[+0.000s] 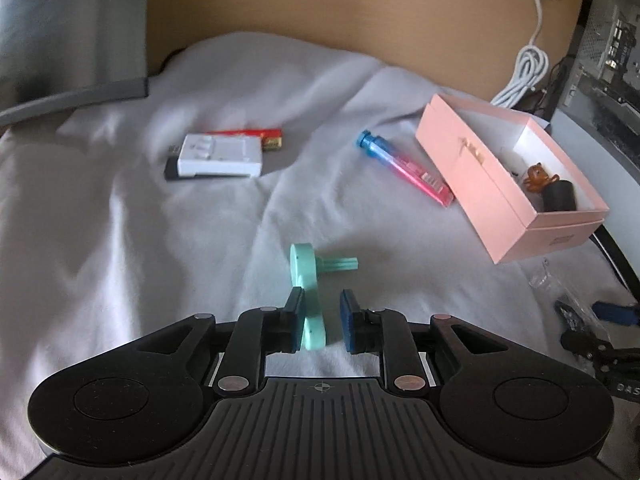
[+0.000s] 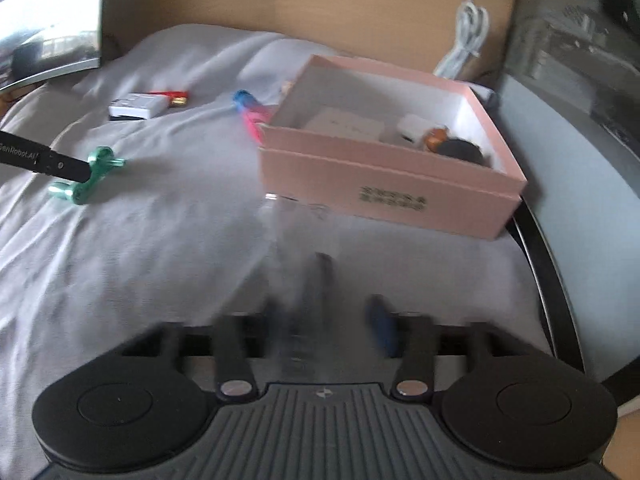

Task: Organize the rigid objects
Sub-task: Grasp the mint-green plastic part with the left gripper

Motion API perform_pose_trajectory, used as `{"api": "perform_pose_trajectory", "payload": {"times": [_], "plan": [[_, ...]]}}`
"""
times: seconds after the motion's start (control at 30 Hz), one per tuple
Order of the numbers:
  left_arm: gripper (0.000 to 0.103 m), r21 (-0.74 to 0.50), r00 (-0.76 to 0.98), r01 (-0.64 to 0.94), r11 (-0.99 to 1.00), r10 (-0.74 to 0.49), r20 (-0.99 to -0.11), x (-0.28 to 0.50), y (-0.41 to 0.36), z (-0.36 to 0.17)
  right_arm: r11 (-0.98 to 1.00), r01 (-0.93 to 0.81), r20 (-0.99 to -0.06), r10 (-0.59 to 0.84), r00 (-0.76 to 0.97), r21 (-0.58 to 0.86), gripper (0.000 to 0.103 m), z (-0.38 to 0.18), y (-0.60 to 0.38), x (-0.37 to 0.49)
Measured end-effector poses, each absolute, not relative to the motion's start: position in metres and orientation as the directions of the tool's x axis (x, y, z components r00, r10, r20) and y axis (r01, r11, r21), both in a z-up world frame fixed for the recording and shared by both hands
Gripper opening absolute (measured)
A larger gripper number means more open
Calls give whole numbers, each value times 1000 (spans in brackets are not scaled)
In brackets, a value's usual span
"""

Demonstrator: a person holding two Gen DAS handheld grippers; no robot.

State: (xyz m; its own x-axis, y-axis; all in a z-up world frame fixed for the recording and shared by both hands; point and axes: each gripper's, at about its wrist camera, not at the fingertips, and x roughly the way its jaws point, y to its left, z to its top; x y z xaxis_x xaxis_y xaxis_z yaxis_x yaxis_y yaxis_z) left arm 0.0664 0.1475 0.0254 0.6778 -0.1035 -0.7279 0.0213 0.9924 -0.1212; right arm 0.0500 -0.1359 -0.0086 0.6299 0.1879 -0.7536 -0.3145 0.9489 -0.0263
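Note:
A mint-green plastic part (image 1: pixel 310 296) with a stubby peg stands between the fingers of my left gripper (image 1: pixel 323 322). It touches the left pad, with a gap to the right pad; the gripper is open. It also shows in the right wrist view (image 2: pixel 90 176). An open pink box (image 1: pixel 508 184) (image 2: pixel 384 184) sits at the right and holds a brown figurine (image 1: pixel 538 176), a black cap and small white items. My right gripper (image 2: pixel 324 320) is blurred, open, with a clear bag holding a dark item (image 2: pixel 316 280) between its fingers.
A white charger (image 1: pixel 218 158) on a dark slab, a red lighter (image 1: pixel 256 136) and a blue-and-pink tube (image 1: pixel 404 170) lie on the white sheet (image 1: pixel 120 240). A coiled white cable (image 1: pixel 524 76) hangs by the wooden headboard. A dark case stands at the right.

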Motion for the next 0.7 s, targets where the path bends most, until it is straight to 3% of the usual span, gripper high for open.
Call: {"api": "perform_pose_trajectory", "payload": {"times": [0.2, 0.47, 0.7], "plan": [[22, -117, 678, 19, 993, -99, -728, 72, 148, 23, 965, -259, -732, 210, 648, 47, 84, -19, -154, 53], [23, -124, 659, 7, 992, -98, -746, 65, 151, 18, 969, -240, -716, 210, 665, 61, 92, -24, -155, 53], [44, -122, 650, 120, 985, -171, -741, 62, 129, 13, 969, -240, -717, 211, 665, 62, 93, -24, -154, 54]]}}
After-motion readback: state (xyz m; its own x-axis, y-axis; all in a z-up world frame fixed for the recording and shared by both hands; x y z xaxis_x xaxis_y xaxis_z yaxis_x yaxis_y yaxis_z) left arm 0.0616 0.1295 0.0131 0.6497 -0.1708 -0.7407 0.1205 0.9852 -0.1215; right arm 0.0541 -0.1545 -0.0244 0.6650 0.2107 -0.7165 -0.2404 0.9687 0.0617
